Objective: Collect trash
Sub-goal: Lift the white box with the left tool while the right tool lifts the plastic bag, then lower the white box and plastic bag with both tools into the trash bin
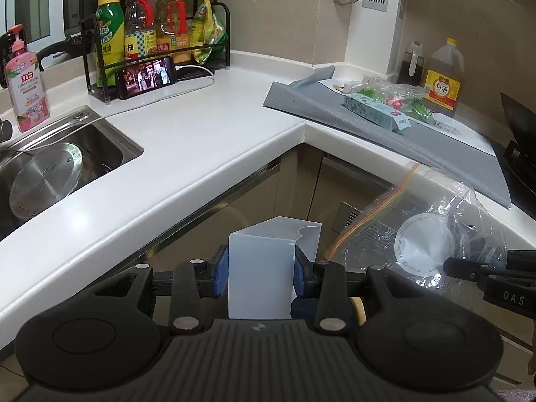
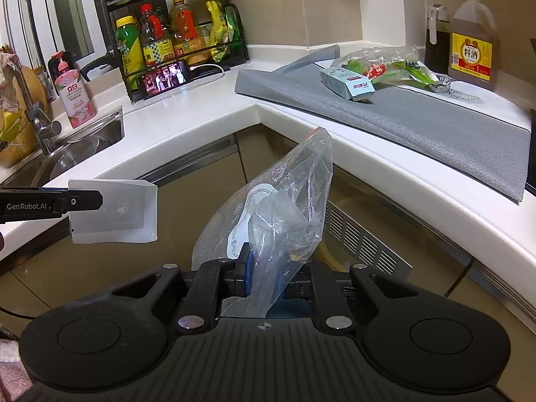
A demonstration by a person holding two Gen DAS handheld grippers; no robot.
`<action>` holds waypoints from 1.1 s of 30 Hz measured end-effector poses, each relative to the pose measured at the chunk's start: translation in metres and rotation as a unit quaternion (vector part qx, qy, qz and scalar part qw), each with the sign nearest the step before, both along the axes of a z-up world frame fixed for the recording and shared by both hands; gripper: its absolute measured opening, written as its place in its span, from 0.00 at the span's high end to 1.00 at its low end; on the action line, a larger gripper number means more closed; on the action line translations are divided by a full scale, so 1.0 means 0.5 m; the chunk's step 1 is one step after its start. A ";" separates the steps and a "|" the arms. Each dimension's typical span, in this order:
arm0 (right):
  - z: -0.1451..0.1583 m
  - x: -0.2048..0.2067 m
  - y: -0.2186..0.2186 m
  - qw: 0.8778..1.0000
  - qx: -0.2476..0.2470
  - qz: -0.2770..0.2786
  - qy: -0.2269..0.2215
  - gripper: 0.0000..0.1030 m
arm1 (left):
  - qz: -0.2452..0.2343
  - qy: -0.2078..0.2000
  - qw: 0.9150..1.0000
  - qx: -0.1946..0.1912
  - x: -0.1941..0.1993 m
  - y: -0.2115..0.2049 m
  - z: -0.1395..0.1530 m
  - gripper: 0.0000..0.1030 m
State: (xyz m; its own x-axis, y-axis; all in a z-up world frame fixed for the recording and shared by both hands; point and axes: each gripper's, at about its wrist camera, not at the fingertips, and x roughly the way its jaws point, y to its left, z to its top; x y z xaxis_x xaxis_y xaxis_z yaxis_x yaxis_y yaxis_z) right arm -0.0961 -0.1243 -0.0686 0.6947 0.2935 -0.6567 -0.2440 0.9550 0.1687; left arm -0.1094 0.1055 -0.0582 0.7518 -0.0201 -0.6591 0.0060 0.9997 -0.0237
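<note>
My left gripper (image 1: 261, 261) is shut on a translucent white plastic box (image 1: 268, 254), held upright below the counter edge. The right wrist view shows that box (image 2: 117, 214) at the left, in the left gripper's fingers (image 2: 83, 201). My right gripper (image 2: 268, 271) is shut on a crumpled clear zip bag (image 2: 284, 201) that stands up from its jaws. In the left wrist view the bag (image 1: 412, 234) hangs at the right, by the right gripper's fingers (image 1: 469, 268). On the grey mat (image 2: 418, 117) lie a pale blue carton (image 2: 348, 83) and a clear wrapper with green and red print (image 2: 378, 63).
An L-shaped white counter (image 1: 201, 134) wraps the corner. A sink (image 1: 83, 147) holds a pot lid at the left, with a pink soap bottle (image 1: 26, 83) beside it. A bottle rack (image 1: 157, 33) and a phone (image 1: 147, 77) stand behind. A cooking wine jug (image 2: 472, 43) and a stove edge (image 1: 519, 160) are at the right.
</note>
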 end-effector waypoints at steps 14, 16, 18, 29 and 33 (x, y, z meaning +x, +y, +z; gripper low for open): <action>-0.003 0.015 0.009 1.000 -0.017 -0.012 -0.001 0.85 | 0.006 0.018 1.000 -0.001 0.015 0.009 -0.011 0.59; -0.004 0.017 0.010 1.000 -0.019 -0.011 -0.003 0.85 | 0.006 0.021 1.000 0.000 0.016 0.010 -0.014 0.59; -0.006 0.021 0.011 1.000 -0.022 -0.009 -0.003 0.85 | 0.003 0.025 1.000 -0.001 0.019 0.009 -0.017 0.59; -0.056 0.065 0.026 0.999 -0.034 -0.004 0.028 0.85 | -0.017 0.070 0.997 -0.016 0.069 -0.006 -0.068 0.59; -0.080 0.082 0.032 0.998 -0.037 -0.002 0.048 0.85 | -0.025 0.092 0.995 -0.017 0.092 -0.015 -0.099 0.59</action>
